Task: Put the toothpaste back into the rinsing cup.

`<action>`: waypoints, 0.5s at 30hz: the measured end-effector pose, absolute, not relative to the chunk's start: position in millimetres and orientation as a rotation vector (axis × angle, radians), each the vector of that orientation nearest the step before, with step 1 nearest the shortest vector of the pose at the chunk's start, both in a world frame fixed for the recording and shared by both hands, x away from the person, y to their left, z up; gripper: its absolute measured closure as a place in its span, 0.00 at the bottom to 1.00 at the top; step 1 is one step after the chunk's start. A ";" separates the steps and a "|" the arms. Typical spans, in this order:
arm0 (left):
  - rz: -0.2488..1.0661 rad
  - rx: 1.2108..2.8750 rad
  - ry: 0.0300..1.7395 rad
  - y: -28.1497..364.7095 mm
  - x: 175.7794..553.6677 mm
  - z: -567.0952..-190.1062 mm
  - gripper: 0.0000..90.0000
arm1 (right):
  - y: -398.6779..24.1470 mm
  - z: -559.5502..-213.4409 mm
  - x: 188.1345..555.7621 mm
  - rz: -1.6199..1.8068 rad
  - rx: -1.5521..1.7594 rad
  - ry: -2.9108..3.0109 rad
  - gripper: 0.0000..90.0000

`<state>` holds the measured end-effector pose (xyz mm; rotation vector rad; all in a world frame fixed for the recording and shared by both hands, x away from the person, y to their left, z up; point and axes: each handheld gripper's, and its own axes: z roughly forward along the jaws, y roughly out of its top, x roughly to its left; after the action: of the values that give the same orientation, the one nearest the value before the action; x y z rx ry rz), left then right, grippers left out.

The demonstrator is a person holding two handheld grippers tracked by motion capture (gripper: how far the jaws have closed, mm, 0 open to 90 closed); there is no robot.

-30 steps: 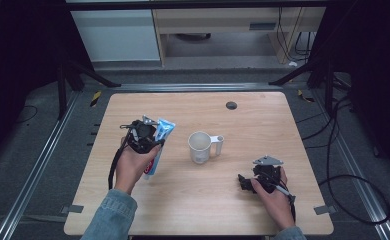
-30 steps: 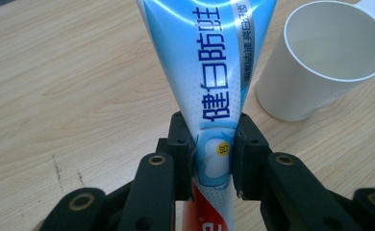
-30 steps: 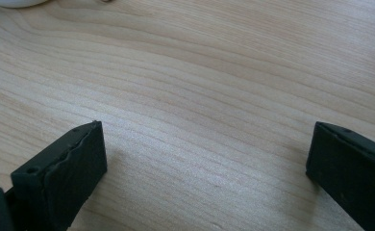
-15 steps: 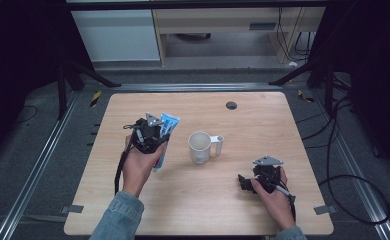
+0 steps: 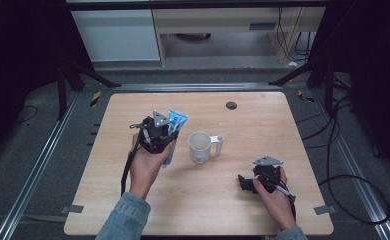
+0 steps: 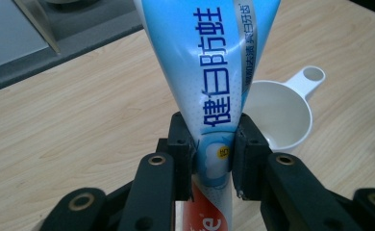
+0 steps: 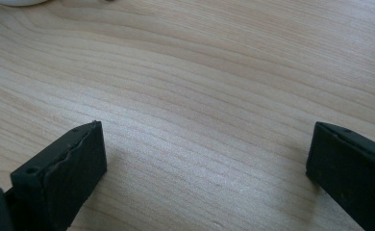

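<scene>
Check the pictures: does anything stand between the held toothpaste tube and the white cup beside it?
Nothing visible does. The left gripper is shut on the tube, and the cup stands just past it on the table, mouth open, with bare wood between.

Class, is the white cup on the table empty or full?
Empty: the left gripper view shows the white cup with a bare white inside and nothing in it.

The toothpaste tube (image 6: 214, 72) runs off the top edge of the left gripper view, so its wide crimped end is cut off, and its lower part sinks behind the jaws of the left gripper (image 6: 213, 154). In the high view the hand hides most of it. The white cup (image 7: 17, 2) is a sliver at the right gripper view's top edge
</scene>
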<state>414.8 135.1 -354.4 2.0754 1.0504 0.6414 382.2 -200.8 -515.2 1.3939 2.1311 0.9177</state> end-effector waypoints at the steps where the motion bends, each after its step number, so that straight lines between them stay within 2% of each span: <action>1: 0.645 2.065 1.050 134.6 414.0 -354.2 0.80 | -200.6 -515.2 382.0 0.919 1.395 2.131 0.01; 15: 0.720 1.910 1.010 123.1 405.8 -334.3 0.80 | -200.9 -515.1 381.4 0.919 1.389 2.136 0.01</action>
<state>405.8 123.1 -334.3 1.9103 1.0100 0.7202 381.4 -200.9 -515.1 1.3894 2.1359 0.9190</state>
